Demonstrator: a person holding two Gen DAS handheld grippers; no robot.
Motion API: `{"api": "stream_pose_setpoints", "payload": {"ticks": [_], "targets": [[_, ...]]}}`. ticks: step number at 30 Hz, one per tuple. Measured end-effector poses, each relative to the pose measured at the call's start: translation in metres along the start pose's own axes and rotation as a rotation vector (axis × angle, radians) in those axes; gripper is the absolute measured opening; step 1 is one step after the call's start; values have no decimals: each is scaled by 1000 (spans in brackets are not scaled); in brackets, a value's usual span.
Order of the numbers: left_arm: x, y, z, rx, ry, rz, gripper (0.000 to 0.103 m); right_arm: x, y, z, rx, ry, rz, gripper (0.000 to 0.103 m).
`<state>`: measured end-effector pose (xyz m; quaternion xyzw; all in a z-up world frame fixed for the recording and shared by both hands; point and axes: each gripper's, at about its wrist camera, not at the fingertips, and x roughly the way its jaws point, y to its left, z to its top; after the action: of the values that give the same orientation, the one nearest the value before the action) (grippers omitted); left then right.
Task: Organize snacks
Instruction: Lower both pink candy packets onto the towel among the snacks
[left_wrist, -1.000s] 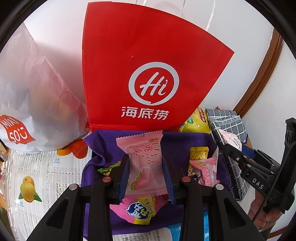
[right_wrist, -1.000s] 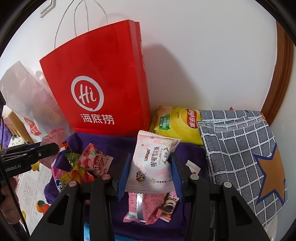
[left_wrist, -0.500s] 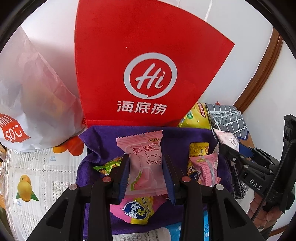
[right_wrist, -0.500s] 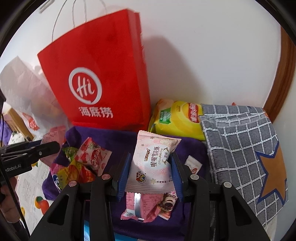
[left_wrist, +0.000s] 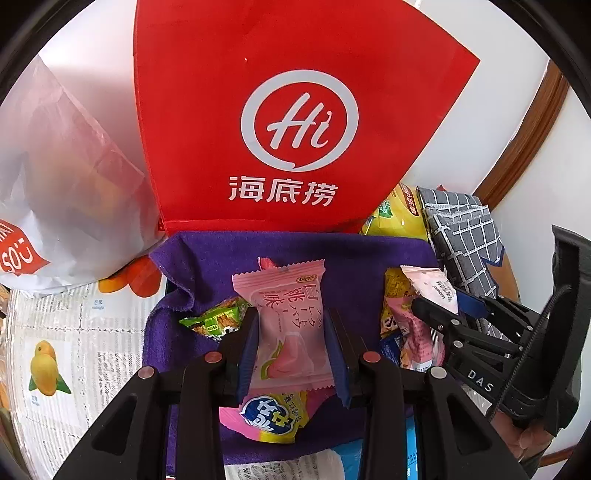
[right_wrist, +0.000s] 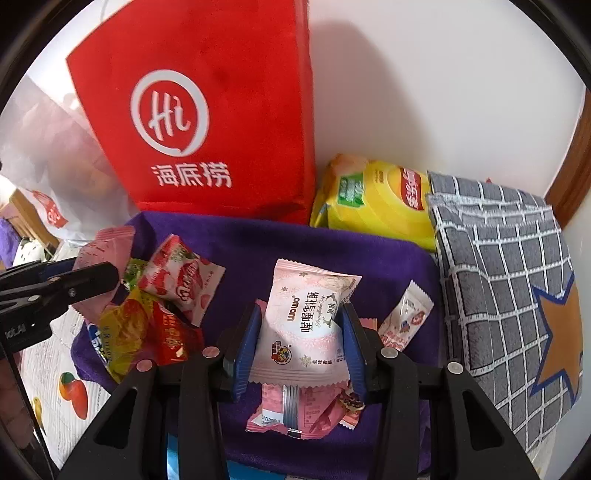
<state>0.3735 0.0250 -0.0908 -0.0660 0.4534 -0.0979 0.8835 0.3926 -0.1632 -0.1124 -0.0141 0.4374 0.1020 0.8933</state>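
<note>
While the left tool (left_wrist: 291, 343) pinches a peach packet (left_wrist: 286, 321), the right tool (right_wrist: 303, 345) grips a pale-pink pastry packet (right_wrist: 308, 321).

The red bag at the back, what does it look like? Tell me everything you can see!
The red bag is a tall paper-like shopping bag, standing upright against the white wall. Its front shows a white ring with "Hi" inside and three white Chinese characters below. A side panel shows in the right view. Its bottom edge meets the purple cloth. A whitish plastic bag sits on one side, a yellow chip bag on the other. Its handles are out of view.
</note>
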Motion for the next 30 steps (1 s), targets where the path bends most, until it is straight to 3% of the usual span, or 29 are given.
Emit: {"api": "stream_pose_setpoints", "payload": {"ticks": [18, 30], "targets": [[14, -3, -4, 9, 51, 4, 33, 8, -4, 1, -8, 32, -19, 45], [22, -3, -3, 15, 61, 4, 33, 5, -10, 4, 35, 45, 13, 48]]}}
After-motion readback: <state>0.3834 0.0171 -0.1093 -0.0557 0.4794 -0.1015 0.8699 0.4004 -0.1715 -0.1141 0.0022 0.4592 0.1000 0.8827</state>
